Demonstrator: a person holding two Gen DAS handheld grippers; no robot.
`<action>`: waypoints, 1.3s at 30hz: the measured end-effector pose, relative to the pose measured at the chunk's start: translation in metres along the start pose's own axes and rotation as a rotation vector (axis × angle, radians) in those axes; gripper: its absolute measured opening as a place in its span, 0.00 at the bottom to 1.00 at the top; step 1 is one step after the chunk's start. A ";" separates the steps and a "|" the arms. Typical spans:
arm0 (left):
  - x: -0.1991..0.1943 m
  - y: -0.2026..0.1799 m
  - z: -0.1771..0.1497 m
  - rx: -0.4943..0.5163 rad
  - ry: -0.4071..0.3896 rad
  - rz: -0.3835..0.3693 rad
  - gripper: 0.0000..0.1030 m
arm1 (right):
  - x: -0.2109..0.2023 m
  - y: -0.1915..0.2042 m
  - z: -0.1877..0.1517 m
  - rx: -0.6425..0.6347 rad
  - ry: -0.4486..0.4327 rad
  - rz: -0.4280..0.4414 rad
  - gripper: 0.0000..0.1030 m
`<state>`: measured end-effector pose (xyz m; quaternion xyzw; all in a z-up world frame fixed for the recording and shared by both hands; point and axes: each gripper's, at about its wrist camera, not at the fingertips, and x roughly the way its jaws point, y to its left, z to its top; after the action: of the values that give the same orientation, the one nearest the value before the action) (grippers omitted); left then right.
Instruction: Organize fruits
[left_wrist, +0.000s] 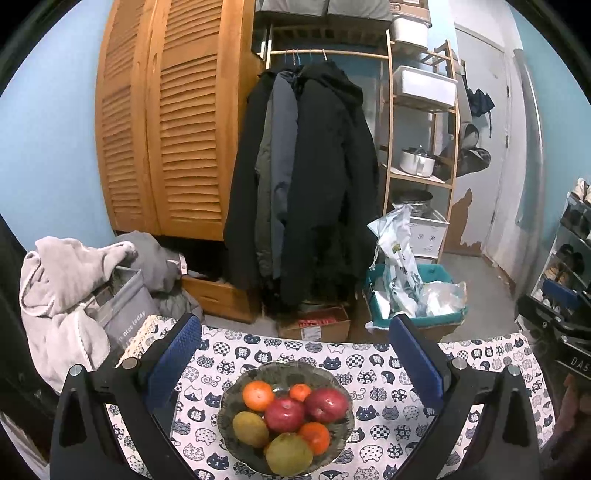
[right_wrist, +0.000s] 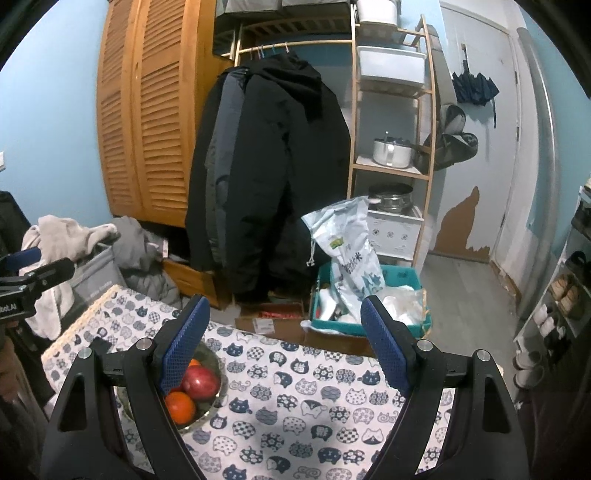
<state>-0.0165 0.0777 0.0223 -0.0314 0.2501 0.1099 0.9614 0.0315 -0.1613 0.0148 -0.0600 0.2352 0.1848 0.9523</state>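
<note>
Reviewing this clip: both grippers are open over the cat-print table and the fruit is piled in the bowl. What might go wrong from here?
1. The fruit is heaped in the bowl; lifting a lower piece, such as a red apple, may send an orange rolling onto the tablecloth.
2. The left gripper straddles the bowl, so a finger might knock its rim when descending.
3. The right gripper sits off to the bowl's side, so it probably needs repositioning first.

The right wrist view's left finger (right_wrist: 183, 347) hides most of the bowl (right_wrist: 216, 363). The left view's bottom edge crops the bowl's near rim (left_wrist: 258, 469).
</note>
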 end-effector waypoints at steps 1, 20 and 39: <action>0.000 0.000 0.000 0.000 0.000 0.001 0.99 | 0.000 0.000 0.000 -0.001 0.001 0.000 0.80; -0.001 0.000 0.000 -0.011 0.009 0.008 0.99 | 0.000 0.001 0.001 0.001 0.002 -0.003 0.80; 0.000 0.002 0.000 -0.013 0.003 0.021 0.99 | 0.001 0.002 0.001 -0.002 0.005 -0.003 0.80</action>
<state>-0.0164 0.0793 0.0223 -0.0351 0.2512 0.1217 0.9596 0.0320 -0.1589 0.0145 -0.0616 0.2372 0.1836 0.9520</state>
